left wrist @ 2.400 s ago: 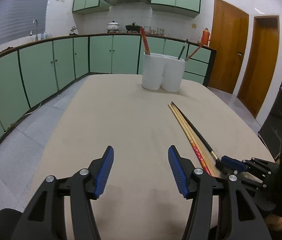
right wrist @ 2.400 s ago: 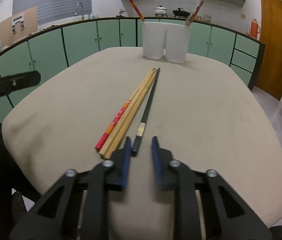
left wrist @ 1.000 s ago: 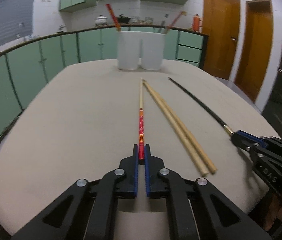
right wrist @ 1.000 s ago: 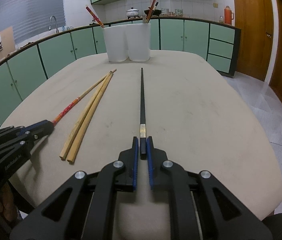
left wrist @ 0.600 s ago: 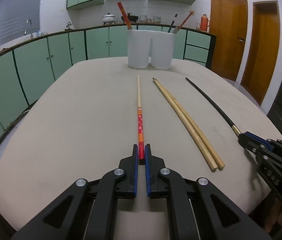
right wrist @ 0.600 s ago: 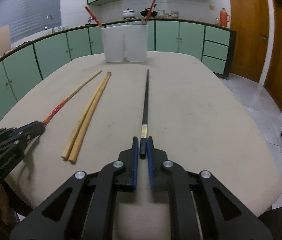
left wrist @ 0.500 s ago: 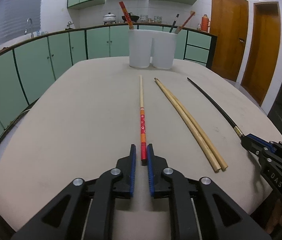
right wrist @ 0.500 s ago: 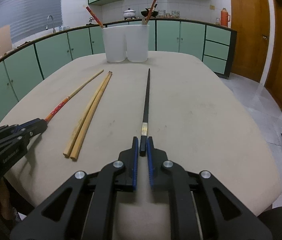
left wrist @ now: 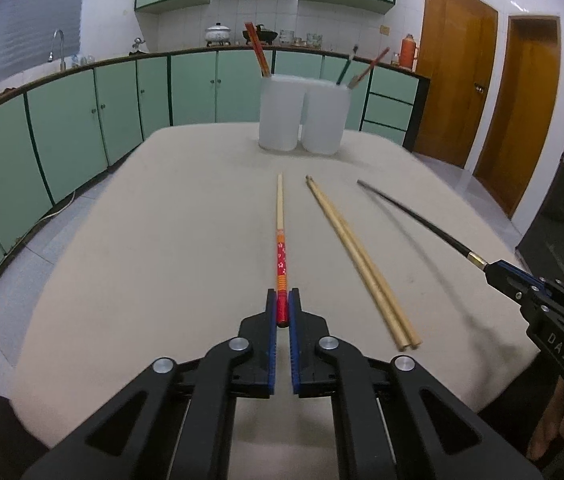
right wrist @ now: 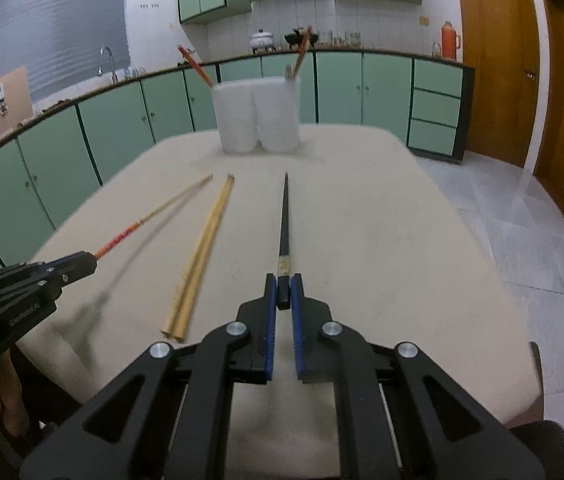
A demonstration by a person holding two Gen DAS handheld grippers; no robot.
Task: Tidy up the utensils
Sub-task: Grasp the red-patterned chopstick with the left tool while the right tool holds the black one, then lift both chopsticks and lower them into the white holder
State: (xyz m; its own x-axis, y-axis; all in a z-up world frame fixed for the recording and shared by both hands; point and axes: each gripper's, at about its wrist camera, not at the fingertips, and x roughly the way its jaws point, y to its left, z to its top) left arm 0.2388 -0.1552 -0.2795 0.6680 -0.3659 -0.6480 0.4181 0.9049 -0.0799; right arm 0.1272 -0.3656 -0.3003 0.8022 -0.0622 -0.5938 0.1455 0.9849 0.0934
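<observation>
My left gripper (left wrist: pixel 282 305) is shut on the butt end of a red-and-wood chopstick (left wrist: pixel 280 236) and holds it pointing toward the two white holders (left wrist: pixel 303 114). My right gripper (right wrist: pixel 283 289) is shut on the butt end of a black chopstick (right wrist: pixel 284 216), which also points at the holders (right wrist: pixel 258 120). A pair of plain wooden chopsticks (left wrist: pixel 355 256) lies on the beige table (left wrist: pixel 162 232) between the two held sticks; it also shows in the right wrist view (right wrist: pixel 202 252). The holders contain a few chopsticks.
Green kitchen cabinets (left wrist: pixel 82 120) curve round the left and back of the table. Wooden doors (left wrist: pixel 457 92) stand at the right. The table's edges are near on both sides, with tiled floor (right wrist: pixel 521 208) beyond.
Both grippers closed on their chopsticks and spread them apart from the wooden pair. Since half a second ago both held chopsticks have risen off the table, with the view tilting upward.
</observation>
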